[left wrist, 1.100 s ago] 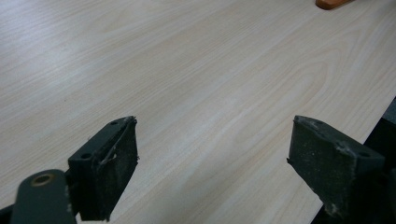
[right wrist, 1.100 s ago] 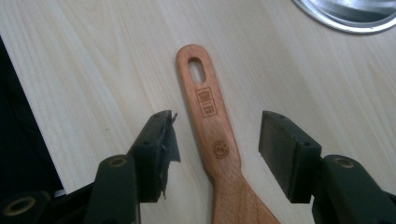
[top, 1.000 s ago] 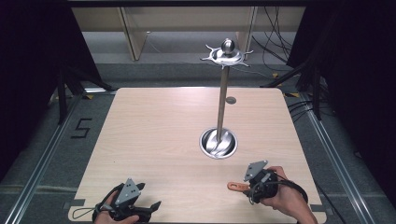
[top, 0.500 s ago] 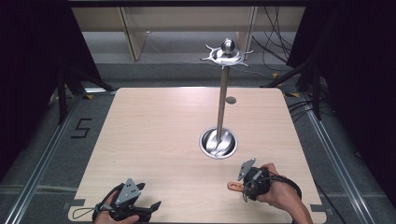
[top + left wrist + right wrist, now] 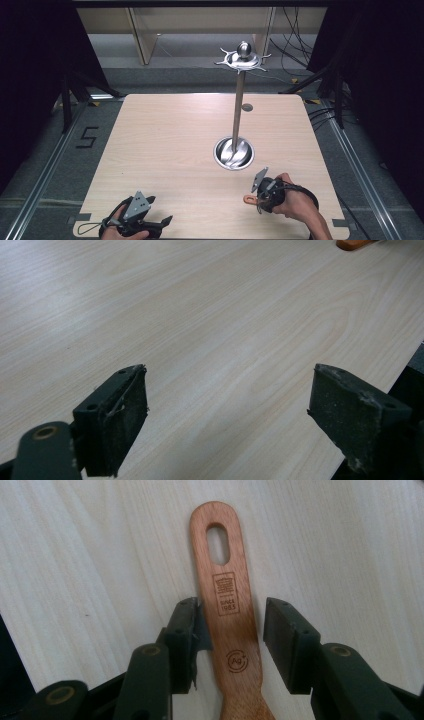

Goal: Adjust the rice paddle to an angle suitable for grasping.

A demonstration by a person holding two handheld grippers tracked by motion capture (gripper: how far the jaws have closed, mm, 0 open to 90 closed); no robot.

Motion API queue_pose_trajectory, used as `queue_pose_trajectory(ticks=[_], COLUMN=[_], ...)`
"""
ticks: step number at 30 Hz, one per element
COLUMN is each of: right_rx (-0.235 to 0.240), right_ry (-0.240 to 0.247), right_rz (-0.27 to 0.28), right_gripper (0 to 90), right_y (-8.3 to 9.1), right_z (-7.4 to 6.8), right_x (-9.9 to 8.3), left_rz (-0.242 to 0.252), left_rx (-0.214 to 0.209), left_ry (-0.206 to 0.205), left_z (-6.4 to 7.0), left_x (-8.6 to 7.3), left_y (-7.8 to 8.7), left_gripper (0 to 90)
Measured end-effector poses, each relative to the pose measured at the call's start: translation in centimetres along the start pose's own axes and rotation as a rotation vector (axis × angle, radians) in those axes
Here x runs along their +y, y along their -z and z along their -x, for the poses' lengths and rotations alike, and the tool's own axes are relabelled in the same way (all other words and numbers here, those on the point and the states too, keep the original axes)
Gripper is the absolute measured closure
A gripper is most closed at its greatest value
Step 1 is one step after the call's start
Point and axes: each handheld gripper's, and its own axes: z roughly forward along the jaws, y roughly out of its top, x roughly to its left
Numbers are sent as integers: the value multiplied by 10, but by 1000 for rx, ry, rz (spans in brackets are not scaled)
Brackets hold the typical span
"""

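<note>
At the high view's lower right, the right gripper [image 5: 260, 196] straddles a wooden utensil handle [image 5: 227, 605] lying on the table [image 5: 170, 145], left jaw touching, right jaw apart, while the left gripper [image 5: 227, 415], lower left, gapes wide.

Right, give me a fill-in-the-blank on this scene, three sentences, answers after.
1. The right tool has its jaws on either side of a wooden handle whose end has an oval ____.
2. The left tool has its jaws spread wide over the bare table, so it is ____.
3. The metal stand rises from a round ____ base.

Missing words: hole; open; metal
</note>
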Motion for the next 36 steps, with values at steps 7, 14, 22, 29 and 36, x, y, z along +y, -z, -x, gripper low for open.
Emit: queue_pose_trajectory(ticks=[7, 14, 22, 29, 36], right_rx=[9, 16, 28, 27, 25], right_ry=[-9, -8, -2, 35, 27], right_rz=[-40, -54, -94, -131, -122], right_gripper=[604, 627, 630, 661, 665], right_y=[-2, -3, -3, -4, -5], right_z=[0, 2, 3, 3, 3], right_x=[1, 4, 10, 15, 16], left_rz=[-1, 7, 10, 18, 15], left_rx=[-6, -8, -8, -17, -14], left_ry=[-9, 0, 2, 12, 3], left_z=[-1, 0, 0, 1, 0], left_x=[0, 0, 0, 0, 0], left_y=[0, 0, 0, 0, 1], left_gripper=[151, 151, 151, 151, 151])
